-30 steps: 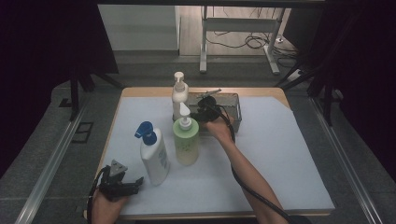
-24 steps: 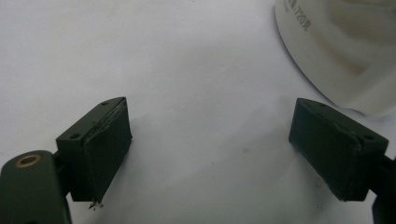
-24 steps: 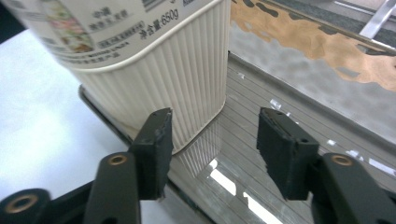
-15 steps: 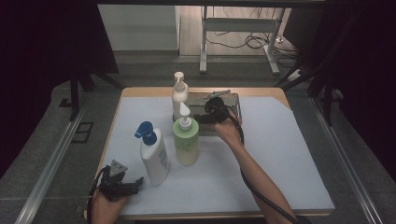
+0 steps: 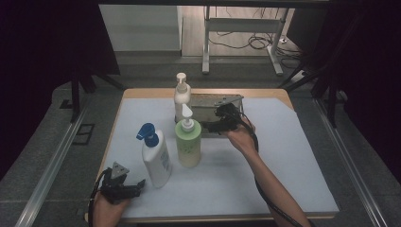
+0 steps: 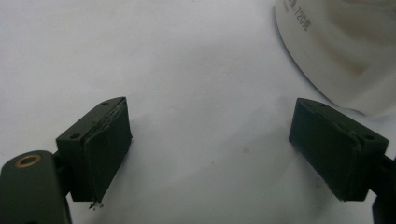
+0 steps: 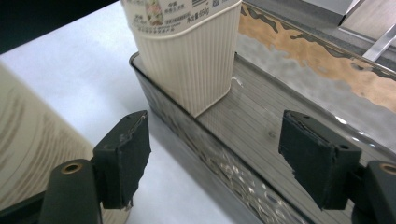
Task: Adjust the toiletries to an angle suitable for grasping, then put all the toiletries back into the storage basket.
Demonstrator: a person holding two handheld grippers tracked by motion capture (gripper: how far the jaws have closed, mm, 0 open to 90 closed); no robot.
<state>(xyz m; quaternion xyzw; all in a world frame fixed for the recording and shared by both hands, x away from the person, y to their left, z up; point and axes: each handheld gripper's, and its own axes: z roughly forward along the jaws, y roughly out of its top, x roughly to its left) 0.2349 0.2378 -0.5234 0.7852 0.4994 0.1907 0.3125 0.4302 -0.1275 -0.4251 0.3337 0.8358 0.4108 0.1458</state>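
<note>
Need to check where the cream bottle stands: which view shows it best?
The right gripper view: the ribbed cream bottle stands inside the metal tray, at its end. The high view shows the whole bottle, small. The left gripper view shows another bottle's base.

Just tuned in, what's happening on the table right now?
A person works two handheld grippers over a white-covered table. The right gripper, jaws open and empty, sits at the near rim of a shallow metal tray that already holds a cream ribbed pump bottle. A green pump bottle and a white bottle with a blue pump stand outside the tray. The left gripper rests open near the white bottle.
</note>
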